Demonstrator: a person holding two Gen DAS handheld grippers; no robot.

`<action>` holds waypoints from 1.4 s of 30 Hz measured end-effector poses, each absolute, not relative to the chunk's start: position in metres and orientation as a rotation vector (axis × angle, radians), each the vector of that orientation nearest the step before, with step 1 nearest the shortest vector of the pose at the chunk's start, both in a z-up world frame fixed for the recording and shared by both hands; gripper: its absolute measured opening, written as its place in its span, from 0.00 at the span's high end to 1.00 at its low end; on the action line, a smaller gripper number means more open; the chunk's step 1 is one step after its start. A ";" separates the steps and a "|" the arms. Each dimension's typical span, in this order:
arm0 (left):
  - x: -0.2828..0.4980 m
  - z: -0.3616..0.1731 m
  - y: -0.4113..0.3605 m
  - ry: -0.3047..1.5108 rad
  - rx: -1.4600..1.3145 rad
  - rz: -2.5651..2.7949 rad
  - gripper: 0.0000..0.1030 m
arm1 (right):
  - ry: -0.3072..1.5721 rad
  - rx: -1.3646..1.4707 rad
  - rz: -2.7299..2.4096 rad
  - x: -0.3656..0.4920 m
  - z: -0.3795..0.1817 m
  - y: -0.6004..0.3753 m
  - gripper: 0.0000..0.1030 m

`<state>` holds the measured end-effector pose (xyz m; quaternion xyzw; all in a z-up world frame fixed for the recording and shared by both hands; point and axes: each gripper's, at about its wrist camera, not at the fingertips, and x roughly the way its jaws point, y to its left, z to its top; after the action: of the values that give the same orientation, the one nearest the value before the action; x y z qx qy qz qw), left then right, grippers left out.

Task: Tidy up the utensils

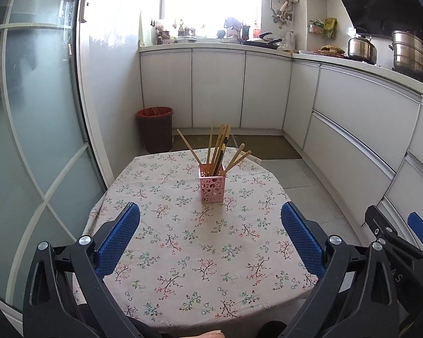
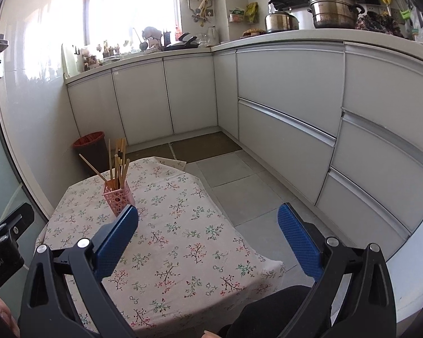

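Note:
A pink perforated holder (image 1: 212,186) stands upright on the floral tablecloth (image 1: 183,253), toward the table's far side. Several wooden chopsticks (image 1: 217,149) and a dark one stand in it, fanned out. My left gripper (image 1: 210,214) is open and empty, held above the near part of the table, short of the holder. My right gripper (image 2: 207,217) is open and empty, over the table's right side; the holder (image 2: 118,197) and chopsticks (image 2: 118,163) sit just beyond its left finger (image 2: 118,233). The right gripper also shows at the left wrist view's right edge (image 1: 403,233).
A dark bin with a red liner (image 1: 155,129) stands on the floor beyond the table, by the wall. White cabinets (image 1: 352,129) run along the back and right. Pots (image 2: 332,8) sit on the counter. A glass door (image 1: 28,140) is to the left.

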<state>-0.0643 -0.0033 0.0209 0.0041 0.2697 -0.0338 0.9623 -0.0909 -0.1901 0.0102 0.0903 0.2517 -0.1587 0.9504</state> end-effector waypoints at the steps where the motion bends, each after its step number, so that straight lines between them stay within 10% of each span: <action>1: -0.065 0.021 -0.003 0.545 0.008 -0.069 0.07 | 0.506 0.181 -0.325 -0.093 0.011 -0.189 0.06; 42: -0.057 0.018 0.005 0.570 0.001 -0.063 0.07 | 0.527 0.209 -0.308 -0.090 0.009 -0.190 0.06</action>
<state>-0.0573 0.0052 0.0176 0.0005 0.2811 -0.0309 0.9592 -0.0901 -0.1900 0.0092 0.1025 0.2591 -0.1512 0.9484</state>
